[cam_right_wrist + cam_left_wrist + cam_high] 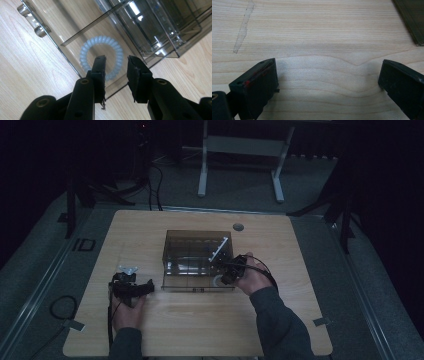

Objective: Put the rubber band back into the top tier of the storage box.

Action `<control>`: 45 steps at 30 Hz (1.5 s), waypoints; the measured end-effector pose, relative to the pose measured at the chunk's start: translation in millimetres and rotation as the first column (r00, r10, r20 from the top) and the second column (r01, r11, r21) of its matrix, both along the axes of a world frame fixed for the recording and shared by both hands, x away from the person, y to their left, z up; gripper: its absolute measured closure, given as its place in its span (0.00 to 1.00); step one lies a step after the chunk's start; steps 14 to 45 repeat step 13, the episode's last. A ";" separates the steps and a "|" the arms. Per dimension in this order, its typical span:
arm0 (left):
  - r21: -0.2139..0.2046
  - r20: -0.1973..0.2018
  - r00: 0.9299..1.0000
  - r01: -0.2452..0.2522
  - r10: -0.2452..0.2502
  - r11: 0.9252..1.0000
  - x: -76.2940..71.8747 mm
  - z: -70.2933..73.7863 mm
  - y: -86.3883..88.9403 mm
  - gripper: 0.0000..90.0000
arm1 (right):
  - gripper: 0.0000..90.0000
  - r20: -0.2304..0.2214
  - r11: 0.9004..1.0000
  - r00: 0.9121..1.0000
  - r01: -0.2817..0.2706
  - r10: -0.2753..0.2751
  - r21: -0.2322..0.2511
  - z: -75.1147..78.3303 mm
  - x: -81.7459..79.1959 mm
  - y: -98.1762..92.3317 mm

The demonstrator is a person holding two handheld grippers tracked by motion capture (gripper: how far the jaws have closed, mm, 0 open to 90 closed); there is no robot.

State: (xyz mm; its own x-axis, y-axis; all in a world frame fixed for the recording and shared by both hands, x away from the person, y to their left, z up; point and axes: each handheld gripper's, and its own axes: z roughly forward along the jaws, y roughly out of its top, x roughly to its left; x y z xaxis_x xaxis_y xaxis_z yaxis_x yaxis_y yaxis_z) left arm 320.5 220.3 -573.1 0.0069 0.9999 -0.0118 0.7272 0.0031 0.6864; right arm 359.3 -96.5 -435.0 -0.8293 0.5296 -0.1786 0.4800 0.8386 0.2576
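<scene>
Release looks like the step in hand: our right gripper point(116, 66) hovers over the smoky clear box point(197, 261), its jaws parted with nothing pinched, and the pale coil hair tie point(102, 57) lies flat on the box's open front tray, just beyond the tips toward 11 o'clock. Our left gripper point(327, 82) rests at 9 o'clock of the box over bare bench point(317, 30), jaws wide and empty. Next, we judge, the right hand must lift clear without snagging the coil.
</scene>
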 end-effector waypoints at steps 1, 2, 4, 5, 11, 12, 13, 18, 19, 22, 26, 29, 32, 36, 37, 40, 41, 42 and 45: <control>0.001 -0.001 1.000 0.001 -0.001 1.000 0.0 0.0 0.1 0.03 | 0.75 0.003 1.000 1.000 0.004 -0.004 0.005 1.7 -1.1 -1.3; 0.002 -0.003 1.000 0.002 -0.002 1.000 -0.1 0.2 0.2 0.03 | 0.75 0.008 1.000 1.000 0.003 -0.003 0.012 3.1 -1.9 -2.6; 0.002 -0.004 1.000 0.003 -0.003 1.000 -0.1 0.3 0.2 0.03 | 0.75 0.015 1.000 1.000 0.008 -0.009 0.022 6.2 -4.1 -5.6; 0.001 -0.004 1.000 0.002 -0.002 1.000 -0.1 0.2 0.1 0.03 | 0.75 0.022 1.000 1.000 0.008 -0.009 0.026 7.6 -5.1 -7.2; 0.001 -0.004 1.000 0.002 -0.002 1.000 -0.2 0.2 0.1 0.03 | 0.74 0.037 0.999 0.999 0.015 -0.017 0.043 12.7 -11.0 -19.5; 0.001 -0.004 1.000 0.002 -0.002 1.000 -0.2 0.2 0.1 0.03 | 0.74 0.037 0.999 0.999 0.021 -0.023 0.048 13.1 -12.0 -22.3; 0.001 -0.004 1.000 0.002 -0.002 1.000 -0.2 0.3 0.1 0.03 | 0.73 0.041 0.998 0.999 0.027 -0.029 0.053 13.3 -13.3 -25.5; 0.001 -0.004 1.000 0.002 -0.002 1.000 -0.2 0.3 0.1 0.03 | 0.73 0.041 0.998 0.999 0.027 -0.029 0.053 13.3 -13.3 -25.5; 0.001 -0.004 1.000 0.002 -0.002 1.000 -0.2 0.3 0.1 0.03 | 0.73 0.041 0.998 0.999 0.027 -0.029 0.053 13.3 -13.3 -25.5; 0.001 -0.004 1.000 0.002 -0.002 1.000 -0.2 0.3 0.1 0.03 | 0.73 0.041 0.998 0.999 0.027 -0.029 0.053 13.3 -13.3 -25.5; 0.001 -0.004 1.000 0.002 -0.002 1.000 -0.2 0.3 0.1 0.03 | 0.73 0.041 0.998 0.999 0.027 -0.029 0.053 13.3 -13.3 -25.5; 0.001 -0.004 1.000 0.002 -0.002 1.000 -0.2 0.3 0.1 0.03 | 0.73 0.041 0.998 0.999 0.027 -0.029 0.053 13.3 -13.3 -25.5; 0.001 -0.004 1.000 0.002 -0.002 1.000 -0.2 0.3 0.1 0.03 | 0.73 0.041 0.998 0.999 0.027 -0.029 0.053 13.3 -13.3 -25.5; 0.001 -0.004 1.000 0.002 -0.002 1.000 -0.2 0.3 0.1 0.03 | 0.73 0.041 0.998 0.999 0.027 -0.029 0.053 13.3 -13.3 -25.5; 0.001 -0.004 1.000 0.002 -0.002 1.000 -0.2 0.3 0.1 0.03 | 0.73 0.041 0.998 0.999 0.027 -0.029 0.053 13.3 -13.3 -25.5; 0.001 -0.004 1.000 0.002 -0.002 1.000 -0.2 0.3 0.1 0.03 | 0.73 0.041 0.998 0.999 0.027 -0.029 0.053 13.3 -13.3 -25.5; 0.001 -0.004 1.000 0.002 -0.002 1.000 -0.2 0.3 0.1 0.03 | 0.73 0.041 0.998 0.999 0.027 -0.029 0.053 13.3 -13.3 -25.5; 0.001 -0.004 1.000 0.002 -0.002 1.000 -0.2 0.3 0.1 0.03 | 0.73 0.041 0.998 0.999 0.027 -0.029 0.053 13.3 -13.3 -25.5; 0.001 -0.004 1.000 0.002 -0.002 1.000 -0.2 0.3 0.1 0.03 | 0.73 0.041 0.998 0.999 0.027 -0.029 0.053 13.3 -13.3 -25.5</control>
